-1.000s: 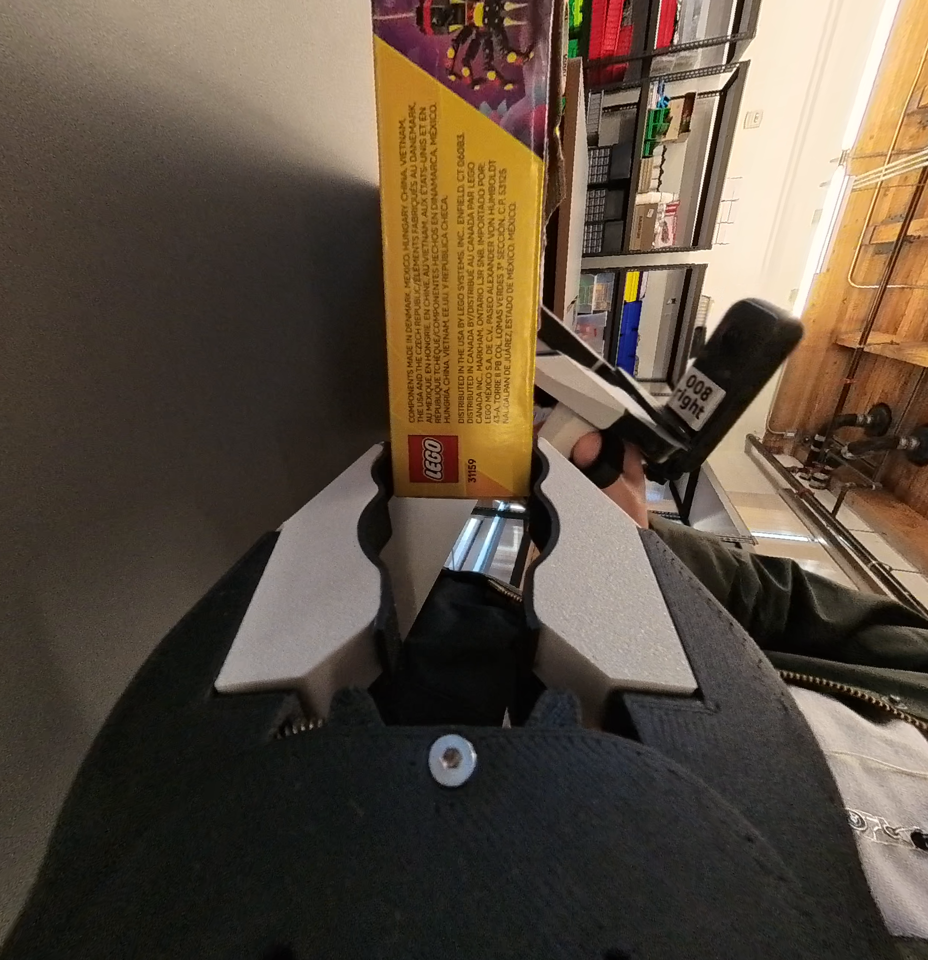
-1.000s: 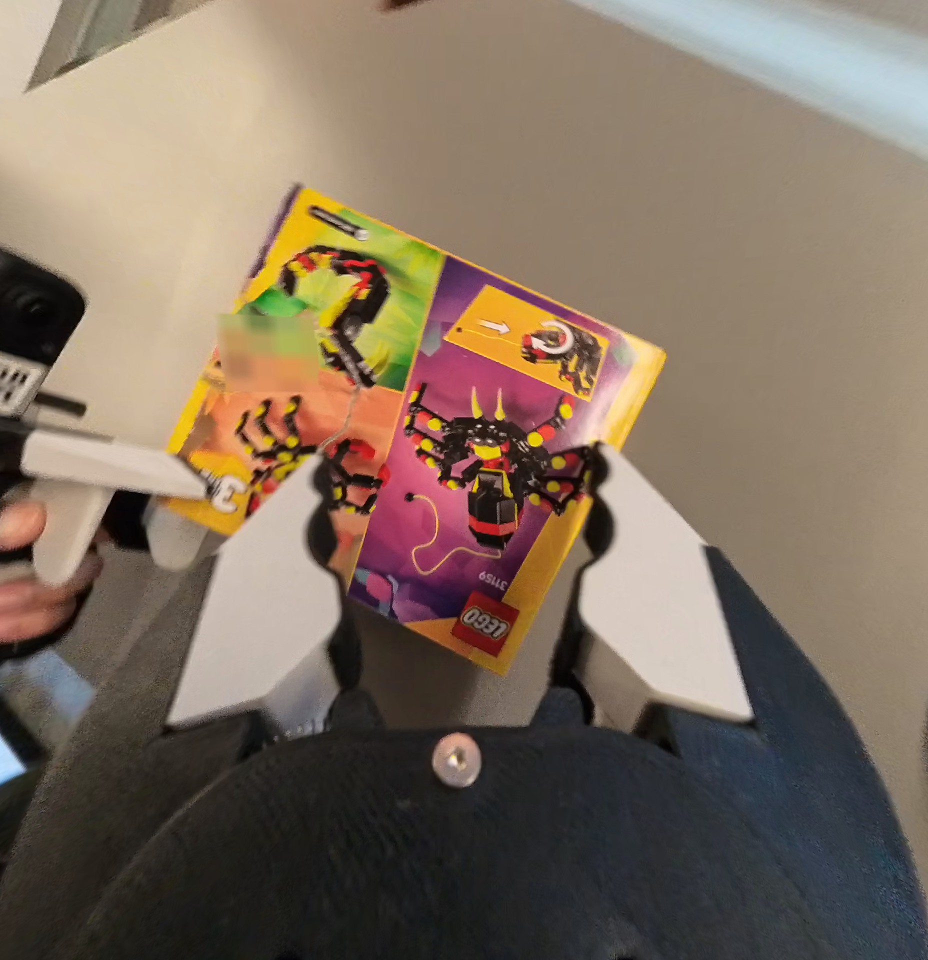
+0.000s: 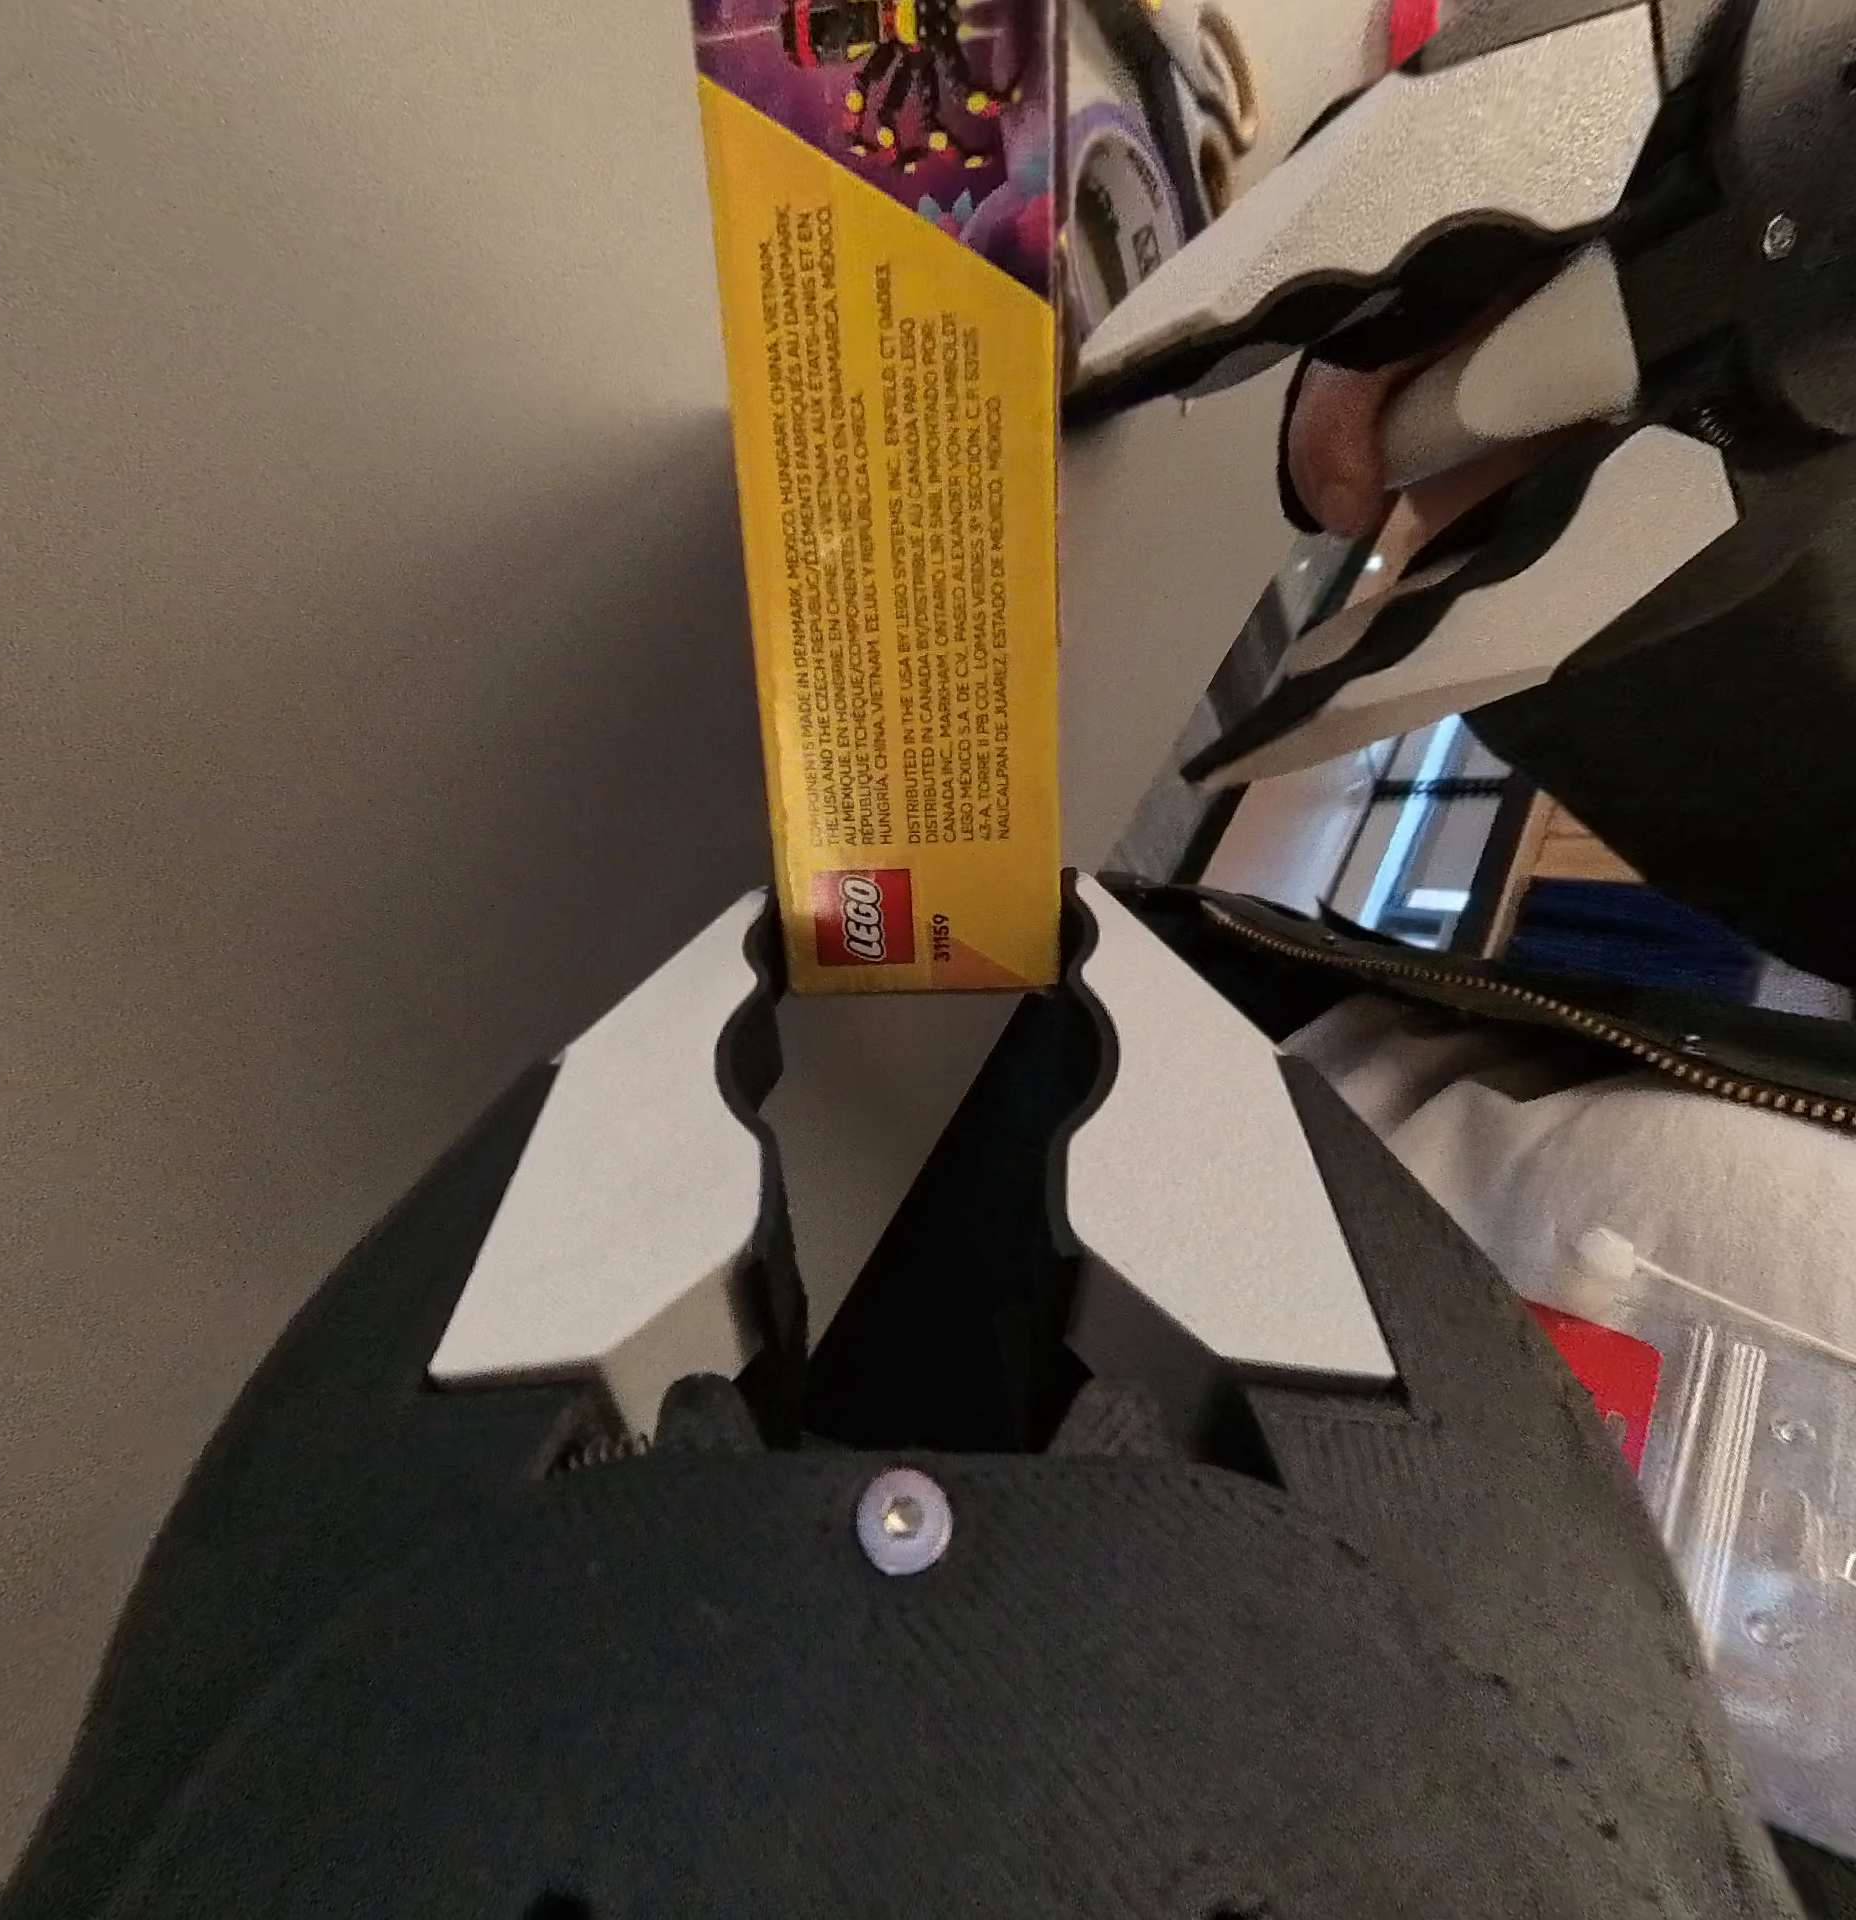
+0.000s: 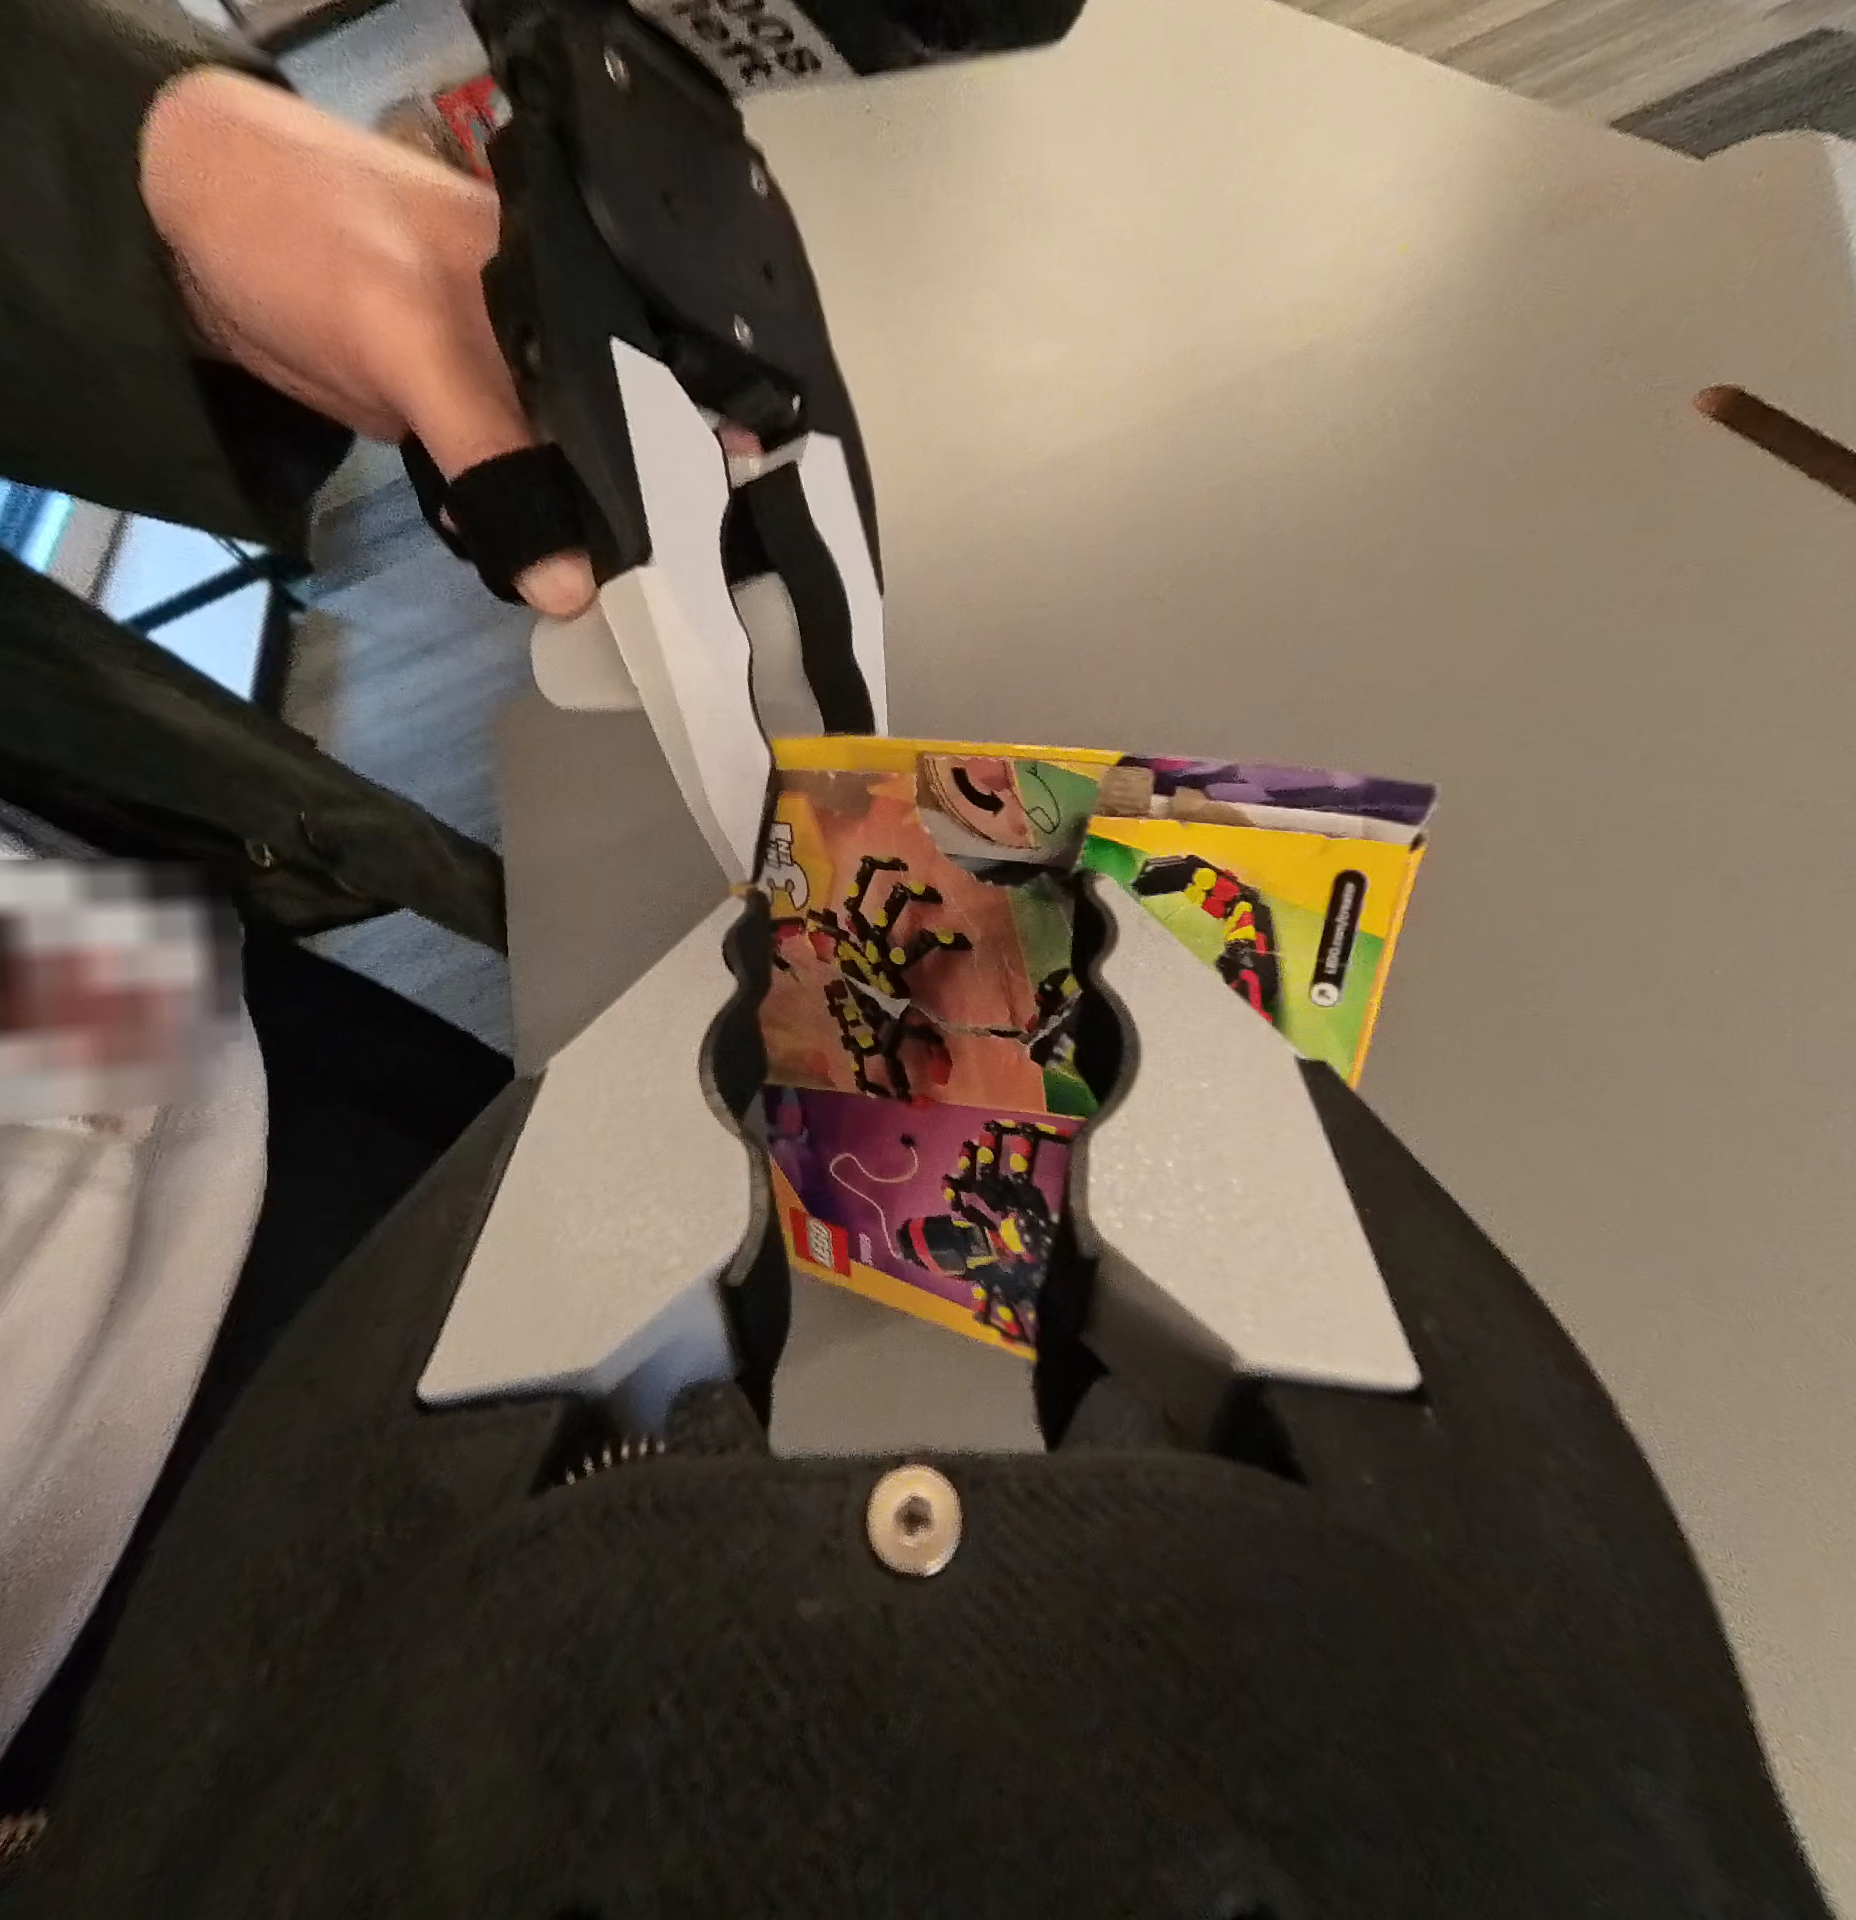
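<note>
A yellow and purple toy brick box (image 3: 903,623) with spider pictures stands on edge over a grey table (image 3: 280,623). My left gripper (image 3: 916,914) is shut on the box's narrow yellow side at its near end. My right gripper (image 3: 1137,571) is open just right of the box, with its fingers pointing at the box's wide face. In the right wrist view, the right gripper (image 4: 919,899) hovers open over the box's printed face (image 4: 1267,935). The far end flap looks torn open. The left gripper (image 4: 789,748) holds the box's upper left corner.
A person's hand (image 4: 311,270) holds the left gripper's handle. A dark zipped jacket (image 3: 1526,997) and a clear plastic piece with red (image 3: 1786,1507) are at the right. A brown stick-like thing (image 4: 1797,452) lies on the grey table (image 4: 1319,416) at the far right.
My right gripper has moved in close to the box's wide face, and its fingers stand narrower than before. My left gripper still holds the box and has turned with it.
</note>
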